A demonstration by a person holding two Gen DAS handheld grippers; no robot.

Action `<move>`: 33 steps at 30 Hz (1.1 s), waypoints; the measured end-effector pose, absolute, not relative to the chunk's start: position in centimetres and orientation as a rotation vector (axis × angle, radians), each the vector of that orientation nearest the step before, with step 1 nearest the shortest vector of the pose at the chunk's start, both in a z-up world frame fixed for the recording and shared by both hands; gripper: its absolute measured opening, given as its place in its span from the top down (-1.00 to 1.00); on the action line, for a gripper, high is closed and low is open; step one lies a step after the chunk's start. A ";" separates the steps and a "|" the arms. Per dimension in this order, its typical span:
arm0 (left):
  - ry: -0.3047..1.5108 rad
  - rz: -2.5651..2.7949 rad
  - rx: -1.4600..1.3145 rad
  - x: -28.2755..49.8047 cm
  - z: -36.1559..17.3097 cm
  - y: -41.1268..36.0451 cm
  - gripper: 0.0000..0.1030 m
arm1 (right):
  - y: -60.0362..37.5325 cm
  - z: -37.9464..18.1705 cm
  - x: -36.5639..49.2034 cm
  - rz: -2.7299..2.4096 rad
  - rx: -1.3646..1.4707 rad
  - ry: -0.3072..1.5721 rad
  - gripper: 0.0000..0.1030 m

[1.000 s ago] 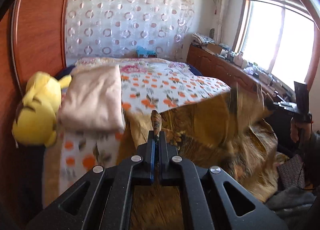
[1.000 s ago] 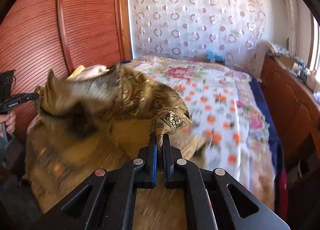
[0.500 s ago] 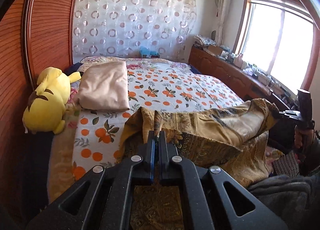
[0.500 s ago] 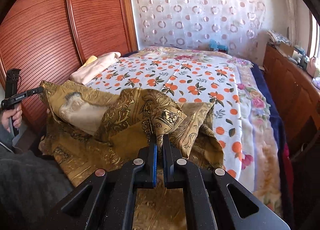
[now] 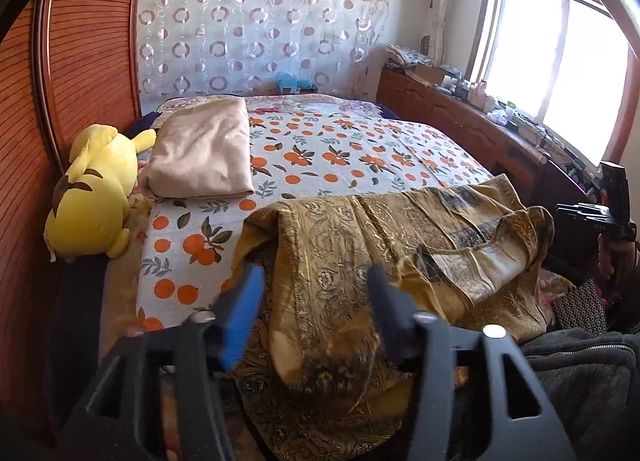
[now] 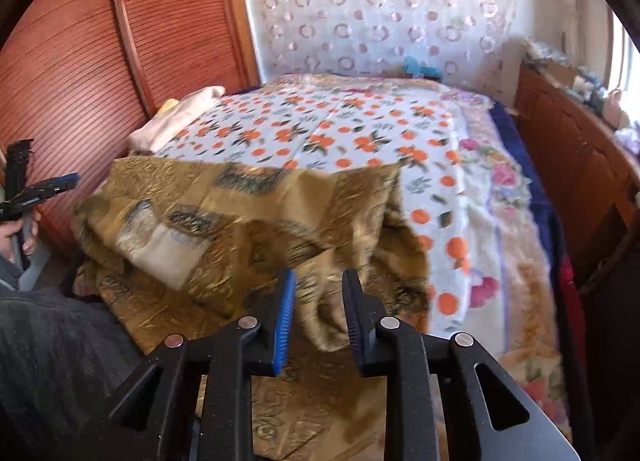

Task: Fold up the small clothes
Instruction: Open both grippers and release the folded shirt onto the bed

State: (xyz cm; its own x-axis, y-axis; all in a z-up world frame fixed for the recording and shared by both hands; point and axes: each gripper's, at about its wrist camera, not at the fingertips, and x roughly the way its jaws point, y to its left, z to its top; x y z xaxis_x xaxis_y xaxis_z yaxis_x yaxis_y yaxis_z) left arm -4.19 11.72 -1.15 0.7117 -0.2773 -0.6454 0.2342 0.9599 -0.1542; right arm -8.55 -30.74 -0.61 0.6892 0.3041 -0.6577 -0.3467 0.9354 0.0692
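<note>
- Yellow plush toy (image 5: 94, 191) lies at the bed's left edge, beside a folded beige cloth (image 5: 202, 153).
- Left gripper (image 5: 314, 301): jaws have just been opening and stand wide apart, the gold patterned garment (image 5: 400, 245) between them, unpressed.
- The garment lies folded over on the near end of the orange-print bedspread (image 6: 340, 129).
- Right gripper (image 6: 319, 307): jaws have just been opening, slightly parted, the garment's hanging fold between them; no pad visibly presses it.

A bright window (image 5: 560, 73) lights the wooden sideboard (image 5: 460, 121); ahead, a ring-patterned curtain (image 5: 256, 29) hangs behind the bed (image 5: 360, 149), beside a slatted wooden wardrobe (image 6: 80, 73).
</note>
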 end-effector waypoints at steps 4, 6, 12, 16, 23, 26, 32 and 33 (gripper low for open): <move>0.727 -0.270 -0.090 -3.4 -1.3 11.9 -0.55 | -30.7 -0.5 -8.2 0.340 -0.045 0.701 0.47; 0.729 -0.260 -0.083 -2.8 -1.7 11.8 -0.55 | -30.3 -0.8 -7.7 0.332 -0.051 0.692 0.46; 0.743 -0.246 -0.090 -1.1 -2.6 11.4 -0.55 | -28.7 -1.4 -6.1 0.340 -0.043 0.661 0.40; 0.744 -0.228 -0.070 -0.3 -3.0 11.1 -0.55 | -28.1 -1.9 -4.9 0.340 -0.047 0.644 0.23; 0.754 -0.206 -0.073 1.4 -3.4 11.0 -0.55 | -28.0 -2.6 -2.2 0.296 -0.012 0.633 0.14; 0.752 -0.205 -0.063 1.8 -3.4 10.7 -0.55 | -27.7 -2.8 -1.2 0.278 -0.011 0.634 0.13; 0.736 -0.191 -0.050 2.3 -3.5 10.4 -0.55 | -27.3 -3.0 0.2 0.271 -0.015 0.643 0.01; 0.729 -0.184 -0.051 2.5 -3.5 10.5 -0.55 | -27.3 -3.1 0.4 0.271 -0.016 0.644 -0.03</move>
